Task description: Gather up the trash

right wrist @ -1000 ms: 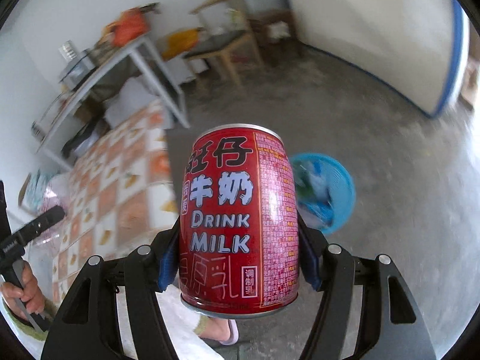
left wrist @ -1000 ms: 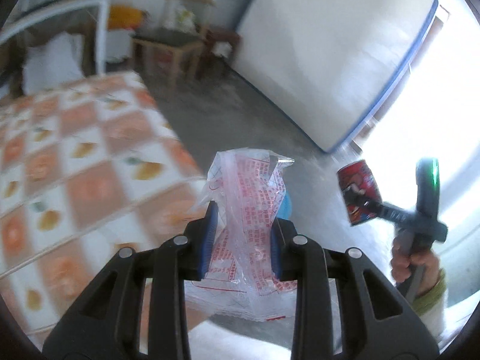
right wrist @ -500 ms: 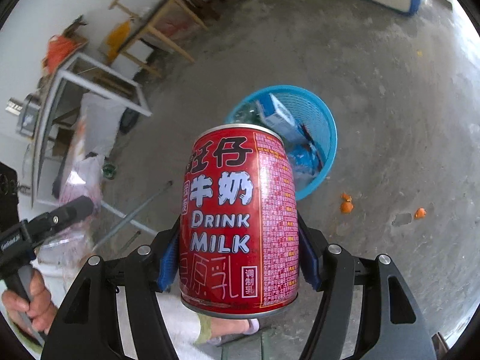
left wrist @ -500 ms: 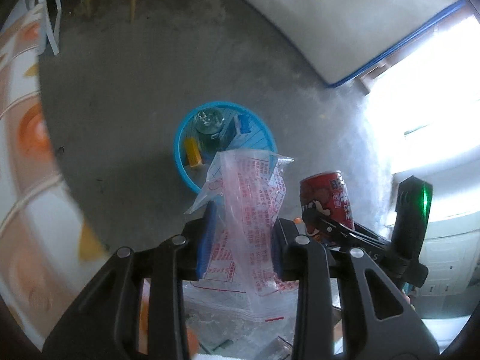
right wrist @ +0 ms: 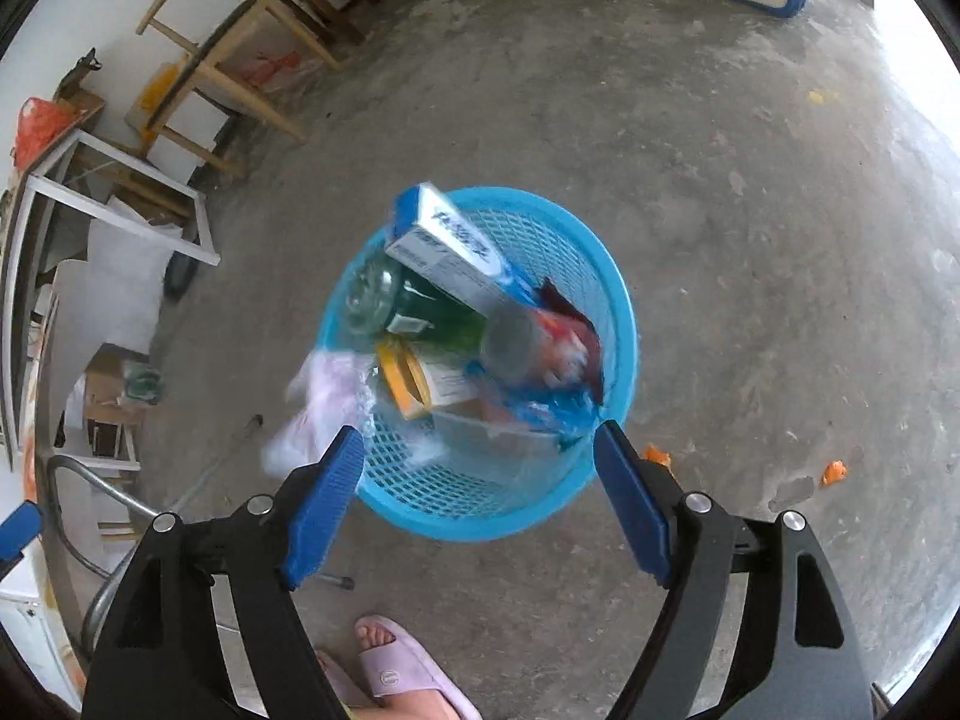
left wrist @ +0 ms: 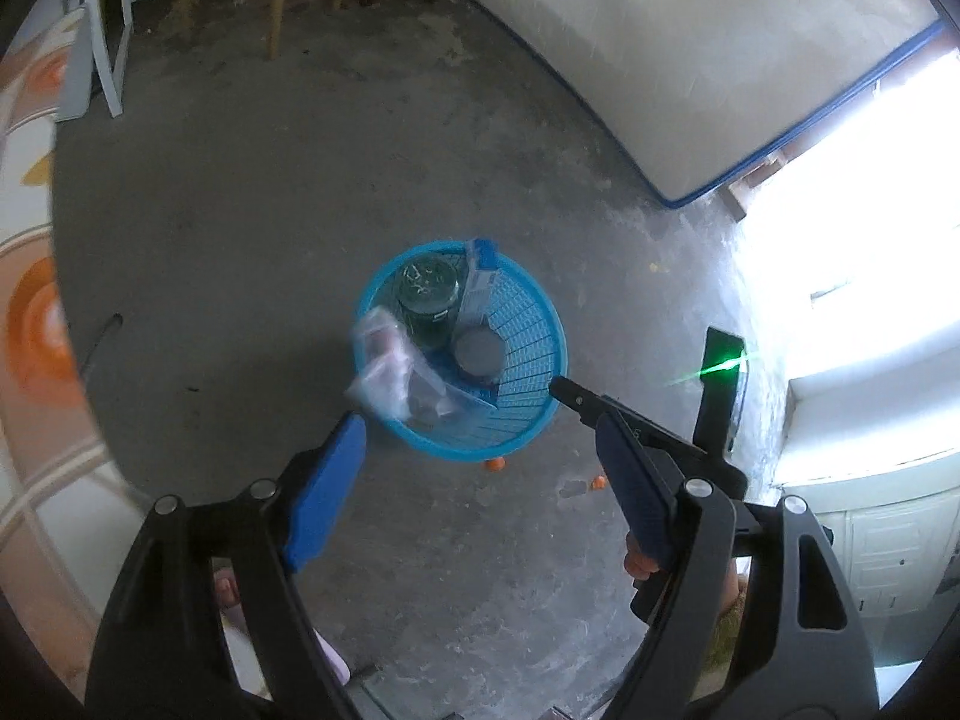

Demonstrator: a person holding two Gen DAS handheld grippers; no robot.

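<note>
A blue mesh basket (left wrist: 540,324) (right wrist: 624,324) stands on the concrete floor below both grippers. My left gripper (left wrist: 480,420) is open, its jaws still opening, with nothing between them. Below it the clear red-printed plastic bag (left wrist: 390,366) (right wrist: 324,402) drops, blurred, over the basket's left rim. My right gripper (right wrist: 480,438) is open too, jaws opening and empty. The red milk can (right wrist: 540,342) (left wrist: 478,354) falls, blurred, inside the basket. In the left wrist view the right gripper (left wrist: 570,396) shows beside the basket's right edge.
The basket also holds a blue-and-white carton (right wrist: 450,246), a green glass jar (right wrist: 420,312) and a yellow box (right wrist: 414,378). Orange scraps (right wrist: 834,471) lie on the floor. A slippered foot (right wrist: 396,666) is below, wooden chairs (right wrist: 228,48) behind, and a mattress (left wrist: 690,60) leans on the wall.
Both grippers have opened. The plastic bag has left the left jaws and the milk can the right jaws, both falling toward the basket. The right gripper came down closer to the basket.
</note>
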